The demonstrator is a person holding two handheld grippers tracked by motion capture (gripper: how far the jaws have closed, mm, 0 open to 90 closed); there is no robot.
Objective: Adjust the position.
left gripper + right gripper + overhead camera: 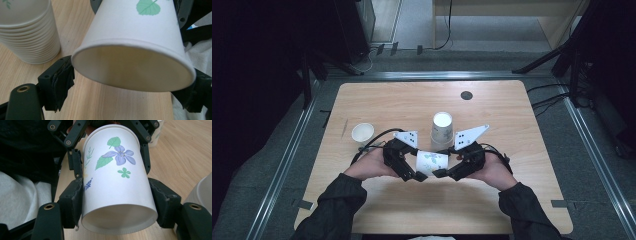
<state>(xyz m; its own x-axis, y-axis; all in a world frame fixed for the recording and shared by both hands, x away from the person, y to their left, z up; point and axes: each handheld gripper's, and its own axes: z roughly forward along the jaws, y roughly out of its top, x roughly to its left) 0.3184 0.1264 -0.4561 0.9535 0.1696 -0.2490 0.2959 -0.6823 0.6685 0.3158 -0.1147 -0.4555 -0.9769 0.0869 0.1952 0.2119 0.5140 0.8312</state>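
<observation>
A white paper cup [432,161] printed with flowers and leaves lies on its side just above the table, held between my two grippers. My left gripper [416,175] is shut on its open rim; in the left gripper view the cup [135,27] shows its mouth and the left gripper [130,87] pinches the rim from both sides. My right gripper [443,173] is shut on the base end. In the right gripper view the cup [115,182] sits squeezed in the right gripper [117,207], with the left gripper's black linkage behind it.
A stack of upside-down paper cups [442,131] stands just behind the held cup, also seen as the stack [27,37]. A single upright cup [362,133] sits to the left. A black disc [466,95] lies near the wooden table's [512,200] far edge.
</observation>
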